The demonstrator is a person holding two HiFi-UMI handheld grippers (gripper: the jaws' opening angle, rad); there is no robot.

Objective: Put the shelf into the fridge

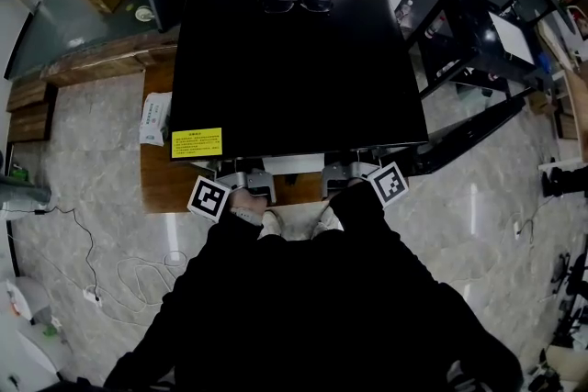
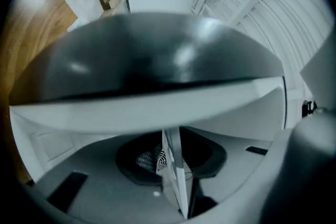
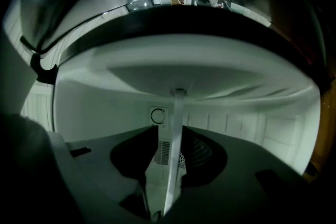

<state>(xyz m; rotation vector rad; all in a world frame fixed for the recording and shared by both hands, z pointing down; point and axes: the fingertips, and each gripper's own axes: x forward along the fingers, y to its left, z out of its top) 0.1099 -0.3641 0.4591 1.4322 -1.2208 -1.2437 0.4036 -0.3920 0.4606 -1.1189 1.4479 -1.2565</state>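
From above, the black fridge (image 1: 294, 69) stands in front of me, and the white front edge of the shelf (image 1: 292, 164) shows under its top. My left gripper (image 1: 248, 181) and right gripper (image 1: 344, 172) reach in at that edge. In the left gripper view the shelf (image 2: 173, 155) is a thin white plate standing between the jaws of the left gripper (image 2: 169, 176), with the fridge's back vent visible past it. In the right gripper view the shelf (image 3: 175, 128) sits in the right gripper (image 3: 170, 165) with gaps on both sides. Both are open.
Glasses (image 1: 297, 2) lie on the fridge top, near a yellow label (image 1: 197, 141). The fridge rests on a wooden board (image 1: 165, 184) with a white packet (image 1: 154, 119) beside it. A long black panel (image 1: 478, 128) juts out at the front right. Cables (image 1: 110, 271) trail on the marble floor.
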